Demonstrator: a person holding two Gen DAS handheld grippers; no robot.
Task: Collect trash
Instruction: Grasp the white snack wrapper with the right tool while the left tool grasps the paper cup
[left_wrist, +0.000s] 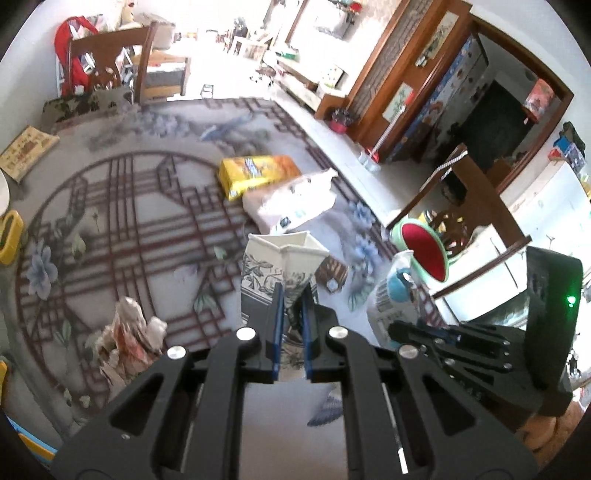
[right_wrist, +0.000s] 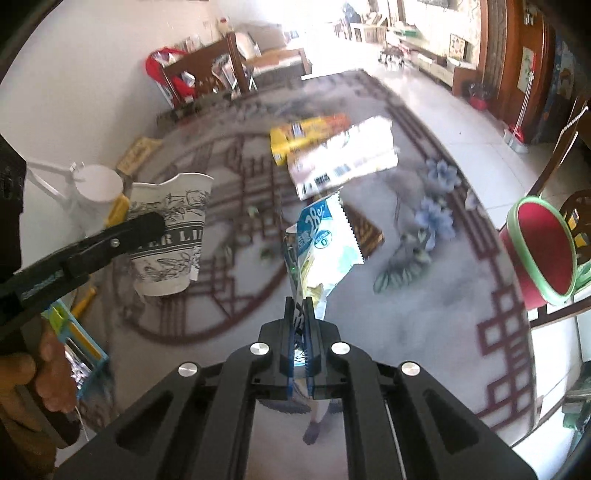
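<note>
— What's underneath it all?

— Sunlit living room behind, wooden chairs (left_wrist: 110, 62) at the far side, and a round worktop (left_wrist: 122, 206) whose smooth cloth is printed with dark red lattice bands and blue flowers.

— Largest litter on it?

— A white flat plastic pack (left_wrist: 291, 203) lying across the middle, touching a yellow rectangular packet (left_wrist: 255, 171) just behind it. Both lie flat, long sides running left to right.

— And the cup?

— The paper cup (left_wrist: 273, 266) is white with black ink drawings of plants and a grey band of lettering. Its rim is squashed into corners, so the mouth is no longer round. The left tool (left_wrist: 291, 306) has its blue pads pressed together on the cup's wall, and in the right wrist view the cup hangs clear above the cloth, mouth upward, long axis a bit tilted.

— The other tool?

— The right tool (right_wrist: 300, 314) pinches the lower end of a torn wrapper (right_wrist: 321, 243): thin glossy film, blue and white print, silvery inside, zigzag cut edge. It stands up from the pads, pointing away and slightly right.

— Smaller bits?

— A crumpled paper wad (left_wrist: 127, 332) near the left edge, and a small brown box (left_wrist: 331, 273) just beside the cup.
</note>
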